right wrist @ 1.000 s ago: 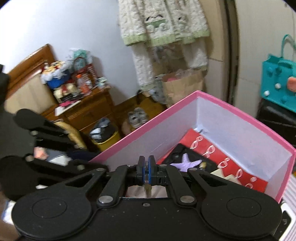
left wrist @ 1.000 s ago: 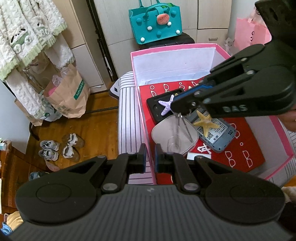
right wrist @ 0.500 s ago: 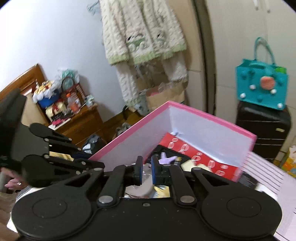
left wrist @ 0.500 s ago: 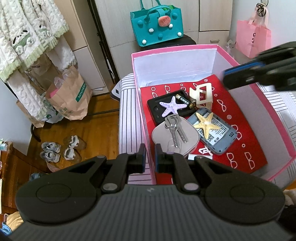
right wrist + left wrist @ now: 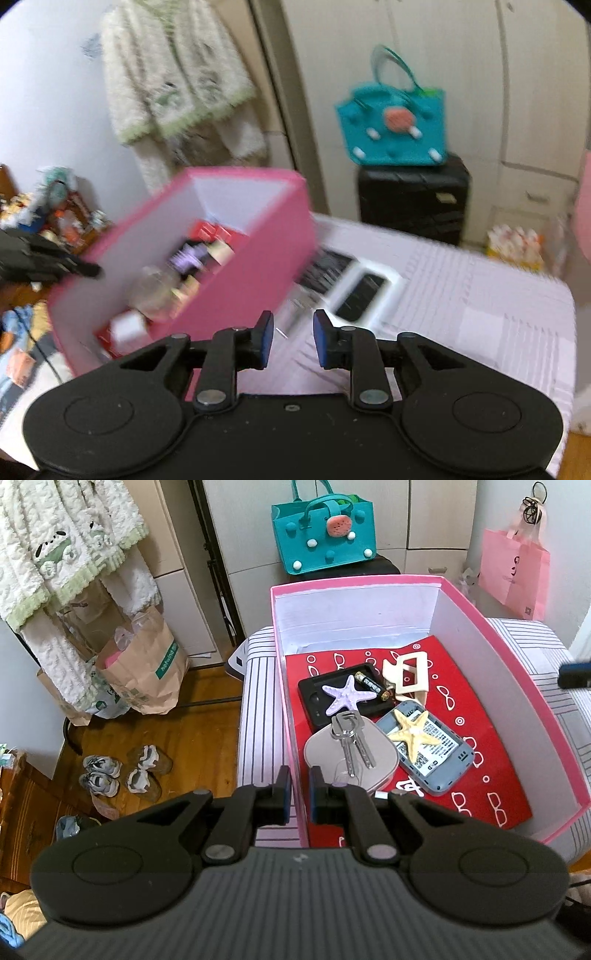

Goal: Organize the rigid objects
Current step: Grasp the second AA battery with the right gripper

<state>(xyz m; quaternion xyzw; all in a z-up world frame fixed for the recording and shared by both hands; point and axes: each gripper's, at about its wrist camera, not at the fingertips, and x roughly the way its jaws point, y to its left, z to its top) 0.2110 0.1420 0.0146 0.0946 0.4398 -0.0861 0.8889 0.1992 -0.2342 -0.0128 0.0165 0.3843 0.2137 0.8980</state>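
Striped bedspread (image 5: 546, 638) under pink box (image 5: 517, 686)

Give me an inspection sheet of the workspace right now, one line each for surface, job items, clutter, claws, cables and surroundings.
Surface: striped bedding under the pink box.
Job's things: in the box, keys lie on a beige case; purple starfish on a black tray; battery; cream hair clip; yellow starfish on a grey device.
Clutter: a white box with a dark insert lies on the bedding outside the box, blurred.
Claws: left claw shut around the box's near wall; right claw opening, nothing between its jaws.
Cables: nothing seen.
Surroundings: teal bag, pink bag, shoes.
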